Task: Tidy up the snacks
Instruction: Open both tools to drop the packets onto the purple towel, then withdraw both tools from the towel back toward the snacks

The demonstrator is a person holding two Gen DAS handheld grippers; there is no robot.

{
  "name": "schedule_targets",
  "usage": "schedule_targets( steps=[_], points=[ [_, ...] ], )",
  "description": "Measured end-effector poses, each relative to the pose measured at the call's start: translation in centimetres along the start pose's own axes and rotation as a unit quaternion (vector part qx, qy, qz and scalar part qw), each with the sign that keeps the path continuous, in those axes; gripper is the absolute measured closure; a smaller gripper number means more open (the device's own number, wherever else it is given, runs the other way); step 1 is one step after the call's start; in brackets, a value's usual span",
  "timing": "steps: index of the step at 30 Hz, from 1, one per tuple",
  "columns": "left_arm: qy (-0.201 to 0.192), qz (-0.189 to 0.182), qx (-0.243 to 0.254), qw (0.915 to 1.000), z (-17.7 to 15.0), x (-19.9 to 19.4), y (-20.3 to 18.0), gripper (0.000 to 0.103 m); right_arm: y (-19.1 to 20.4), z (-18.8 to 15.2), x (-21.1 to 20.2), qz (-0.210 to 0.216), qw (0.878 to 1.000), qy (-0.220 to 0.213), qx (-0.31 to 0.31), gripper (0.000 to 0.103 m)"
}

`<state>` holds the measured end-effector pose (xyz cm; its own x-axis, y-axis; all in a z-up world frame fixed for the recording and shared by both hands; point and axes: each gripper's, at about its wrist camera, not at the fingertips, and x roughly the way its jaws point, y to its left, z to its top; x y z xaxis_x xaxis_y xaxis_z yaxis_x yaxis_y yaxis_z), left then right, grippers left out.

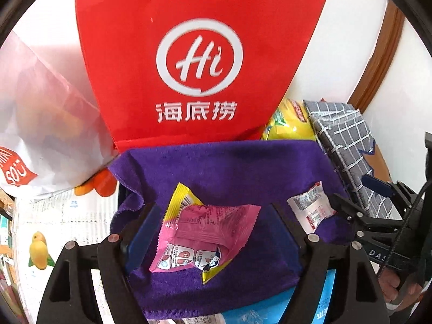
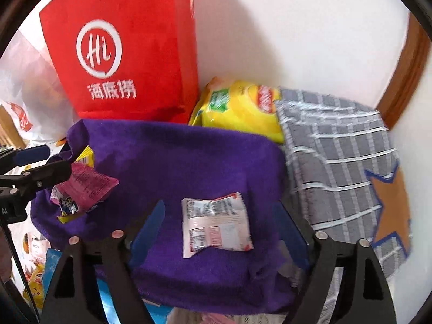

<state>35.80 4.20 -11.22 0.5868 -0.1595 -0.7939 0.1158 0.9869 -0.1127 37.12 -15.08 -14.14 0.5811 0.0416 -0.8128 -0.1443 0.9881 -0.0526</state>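
A purple cloth (image 1: 229,167) is spread out in front of me. A pink snack packet (image 1: 205,232) lies on it, on top of a yellow packet (image 1: 183,197). My left gripper (image 1: 213,210) is open around the pink packet, and its blue pads do not touch it. A white and red snack packet (image 2: 216,224) lies flat further right on the cloth (image 2: 175,156). It sits between the fingers of my right gripper (image 2: 218,208), which is open and clear of it. In the right wrist view the left gripper (image 2: 54,167) shows at the left edge, over the pink packet (image 2: 86,189).
A tall red paper bag (image 1: 189,54) stands behind the cloth against the white wall. Left of it is a white plastic bag (image 1: 40,108). A yellow tea bag pack (image 2: 240,108) and a grey checked fabric box (image 2: 337,148) sit to the right. More packets (image 2: 35,278) lie at the lower left.
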Motion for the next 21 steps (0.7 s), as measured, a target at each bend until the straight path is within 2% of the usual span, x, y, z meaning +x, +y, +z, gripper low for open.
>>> schedule_targets(
  steps=[7,11,14,16,21],
  points=[
    [-0.026,-0.011,-0.003,0.9996,0.1,-3.1,-0.8,0.023,-1.8,-0.7,-3.8,-0.013,0.999,-0.009,0.048,0.016],
    [-0.050,-0.022,-0.013,0.9984,-0.2,-6.0,-1.0,0.023,-2.3,-1.6,-6.4,-0.029,0.999,-0.013,0.036,0.016],
    [-0.052,-0.026,-0.014,0.9982,-1.0,-8.0,-1.4,0.023,-2.4,-2.8,-8.6,-0.037,0.998,-0.029,0.030,0.016],
    [-0.052,-0.023,-0.013,0.9983,-2.0,-9.3,-1.6,0.023,-2.6,-3.7,-9.6,-0.030,0.998,-0.033,0.037,0.016],
    [-0.057,-0.014,-0.012,0.9982,-4.9,-12.5,-1.8,0.023,-3.2,-6.2,-12.3,0.021,0.997,-0.033,0.067,0.016]
  ],
)
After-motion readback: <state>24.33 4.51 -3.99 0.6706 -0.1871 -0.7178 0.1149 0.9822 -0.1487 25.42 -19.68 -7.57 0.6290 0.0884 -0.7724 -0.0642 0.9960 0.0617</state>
